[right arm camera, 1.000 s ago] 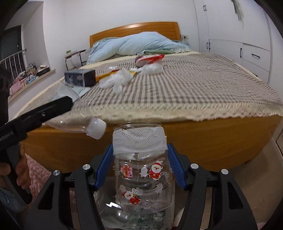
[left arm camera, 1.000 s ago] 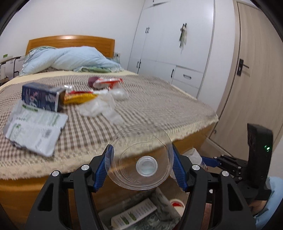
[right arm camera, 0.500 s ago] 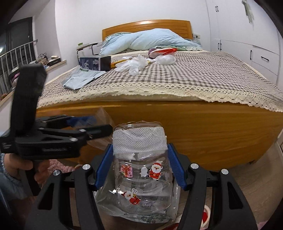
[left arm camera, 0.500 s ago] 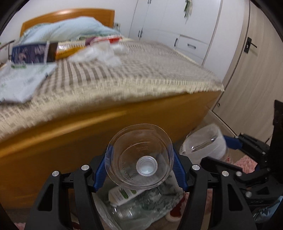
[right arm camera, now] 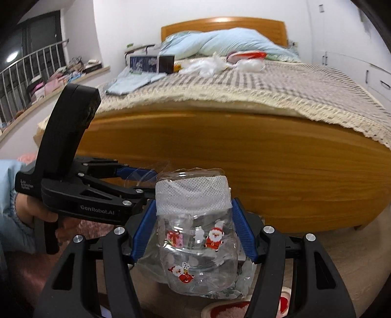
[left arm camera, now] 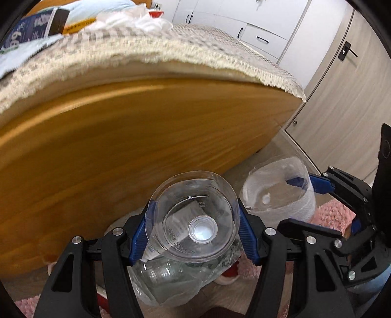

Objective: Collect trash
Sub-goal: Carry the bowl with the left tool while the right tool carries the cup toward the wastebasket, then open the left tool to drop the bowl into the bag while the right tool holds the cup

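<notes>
Below both tools, a clear trash bag (left arm camera: 171, 281) holds bottles; the left tool (left arm camera: 195, 227) clamps a clear bottle (left arm camera: 195, 217), the right tool (right arm camera: 194, 228) a Santa-printed jar (right arm camera: 195, 234).

This is a bedroom in a home — a wooden bed (right arm camera: 220, 146) with a checked cover (right arm camera: 281, 83) and a blue pillow (right arm camera: 232, 41) fills the room. White wardrobe doors (left arm camera: 256, 22) stand along one wall, and a pink rug (left arm camera: 334, 215) lies on the floor.
</notes>
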`<action>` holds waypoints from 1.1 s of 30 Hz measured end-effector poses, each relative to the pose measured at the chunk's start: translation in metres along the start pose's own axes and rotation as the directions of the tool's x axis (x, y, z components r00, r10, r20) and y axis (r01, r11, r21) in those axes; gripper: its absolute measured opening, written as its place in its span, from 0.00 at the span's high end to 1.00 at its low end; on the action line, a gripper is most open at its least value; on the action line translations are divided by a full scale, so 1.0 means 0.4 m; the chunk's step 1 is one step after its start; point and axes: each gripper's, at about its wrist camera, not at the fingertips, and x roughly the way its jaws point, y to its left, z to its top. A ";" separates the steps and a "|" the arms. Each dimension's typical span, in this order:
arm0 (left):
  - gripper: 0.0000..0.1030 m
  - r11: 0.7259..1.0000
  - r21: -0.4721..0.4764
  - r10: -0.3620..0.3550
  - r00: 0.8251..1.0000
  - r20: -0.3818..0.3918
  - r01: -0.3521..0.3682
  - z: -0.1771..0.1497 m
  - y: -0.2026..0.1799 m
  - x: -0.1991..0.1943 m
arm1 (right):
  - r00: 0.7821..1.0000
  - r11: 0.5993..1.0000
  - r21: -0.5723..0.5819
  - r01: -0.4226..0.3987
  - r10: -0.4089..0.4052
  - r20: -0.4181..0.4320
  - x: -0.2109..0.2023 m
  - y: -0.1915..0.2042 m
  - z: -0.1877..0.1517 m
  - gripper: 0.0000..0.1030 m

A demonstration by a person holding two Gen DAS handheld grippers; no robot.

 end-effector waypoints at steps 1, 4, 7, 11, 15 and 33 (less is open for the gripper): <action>0.41 1.000 0.000 0.000 1.000 -0.009 0.000 -0.005 0.004 0.003 | 1.000 1.000 -0.005 -0.008 0.008 -0.019 0.008 -0.003 -0.003 0.41; 0.41 1.000 0.009 0.003 0.999 -0.047 -0.003 -0.015 0.007 0.030 | 0.997 0.999 -0.026 -0.022 0.020 -0.072 0.035 -0.007 -0.013 0.41; 0.41 1.000 0.022 0.011 0.995 -0.095 -0.009 -0.028 0.011 0.065 | 0.990 0.998 -0.047 -0.043 0.036 -0.137 0.068 -0.015 -0.025 0.41; 0.41 0.998 0.051 0.028 0.988 -0.155 -0.020 -0.044 0.011 0.115 | 0.973 0.994 -0.096 -0.056 0.033 -0.230 0.118 -0.015 -0.049 0.41; 0.41 0.997 0.074 0.051 0.975 -0.216 -0.036 -0.074 0.012 0.185 | 0.955 0.993 -0.103 -0.055 0.022 -0.296 0.165 -0.028 -0.080 0.42; 0.41 0.992 -0.086 -0.112 0.943 -0.313 0.089 -0.121 0.059 0.375 | 0.911 0.976 0.212 0.056 0.037 -0.410 0.326 -0.213 -0.162 0.42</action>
